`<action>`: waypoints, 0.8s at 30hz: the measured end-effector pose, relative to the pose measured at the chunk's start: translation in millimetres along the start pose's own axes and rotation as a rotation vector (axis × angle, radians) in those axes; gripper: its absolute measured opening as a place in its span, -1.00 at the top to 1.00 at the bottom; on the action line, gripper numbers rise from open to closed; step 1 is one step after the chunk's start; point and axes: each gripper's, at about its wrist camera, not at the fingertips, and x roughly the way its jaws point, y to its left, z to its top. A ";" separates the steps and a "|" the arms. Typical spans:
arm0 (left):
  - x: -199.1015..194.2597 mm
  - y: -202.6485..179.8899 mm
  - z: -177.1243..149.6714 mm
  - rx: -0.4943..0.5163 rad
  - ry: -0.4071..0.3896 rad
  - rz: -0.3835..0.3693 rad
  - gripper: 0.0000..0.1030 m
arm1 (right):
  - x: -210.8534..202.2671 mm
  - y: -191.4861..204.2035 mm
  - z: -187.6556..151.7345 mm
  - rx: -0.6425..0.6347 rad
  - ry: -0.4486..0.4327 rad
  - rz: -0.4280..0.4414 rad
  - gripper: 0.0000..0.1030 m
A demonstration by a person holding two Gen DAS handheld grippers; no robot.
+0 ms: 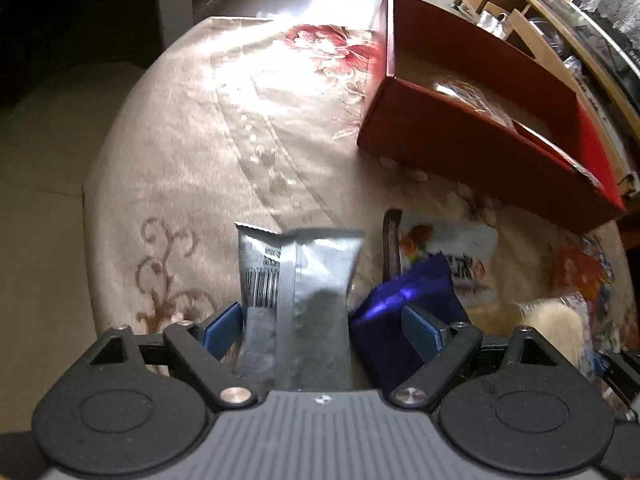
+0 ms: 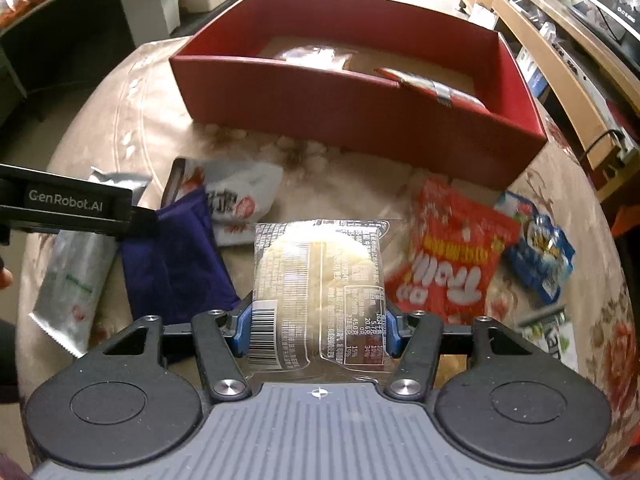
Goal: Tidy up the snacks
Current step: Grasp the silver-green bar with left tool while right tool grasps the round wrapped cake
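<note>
A silver foil packet (image 1: 296,280) lies on the beige floral cloth between the blue pads of my left gripper (image 1: 320,324), which stands open. Its right finger rests over a purple packet (image 1: 408,292). My right gripper (image 2: 319,330) is shut on a clear-wrapped pale bread packet (image 2: 320,264), with a pad pressed against each side. That packet shows at the right edge of the left wrist view too (image 1: 556,328). A red open box (image 2: 320,96) (image 1: 460,152) stands beyond, holding a clear packet (image 2: 316,56) and a red packet (image 2: 428,84).
Loose on the cloth are a white packet with red print (image 2: 240,196), a red candy bag (image 2: 452,256), a blue bag (image 2: 540,252) and a green-and-white packet (image 2: 552,336). The round table's edge (image 1: 90,200) curves on the left. Shelves (image 2: 560,40) stand behind.
</note>
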 end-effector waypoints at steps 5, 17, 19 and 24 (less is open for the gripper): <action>-4.7 5.1 -5.7 0.031 -0.026 0.041 -0.71 | 2.2 -3.7 1.9 0.029 0.010 0.002 -0.30; -3.0 -2.1 -8.7 0.064 -0.039 0.043 -0.33 | 10.4 -17.1 -1.3 0.110 0.027 -0.001 -0.50; -6.9 3.0 -10.5 0.067 -0.040 0.036 -0.16 | 15.6 -12.2 -0.9 0.086 0.033 -0.027 -0.48; -13.0 10.6 -15.9 0.060 -0.031 0.022 -0.10 | 11.4 -1.1 2.3 0.039 0.020 -0.032 -0.29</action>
